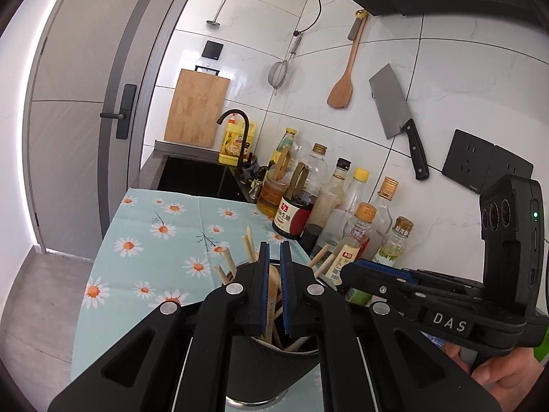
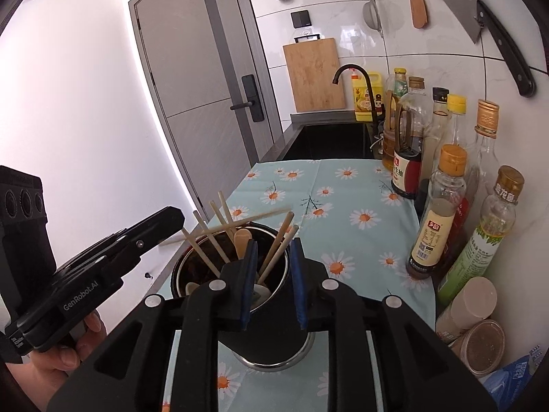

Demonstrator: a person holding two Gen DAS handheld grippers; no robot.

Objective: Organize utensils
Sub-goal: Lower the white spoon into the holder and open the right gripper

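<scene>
Left wrist view: at 6 o'clock, left gripper [image 1: 274,245] over a dark cylindrical metal utensil holder [image 1: 260,367]. Blue pads all but closed, only a slit apart, nothing visibly clamped. Through the slit, a pale wooden spoon [image 1: 274,285] standing in the holder. At 4 o'clock, right gripper [image 1: 346,271], held by a hand [image 1: 507,374].

Right wrist view: right gripper [image 2: 274,241] at 6 o'clock above the same holder [image 2: 271,329], jaws moderately apart, pressing on nothing. Between the pads, part of the holder's rim and a white spoon [image 2: 259,290]. Inside the holder, thin light wooden chopsticks [image 2: 206,240] fanned toward 11 o'clock, beside the wooden spoon [image 2: 242,240]. Holder upright on a light blue daisy-print cloth [image 2: 343,206]. Left gripper [image 2: 175,214] at 9 o'clock, just beside the chopsticks. Row of glass condiment bottles [image 2: 442,213] at 3 o'clock.
</scene>
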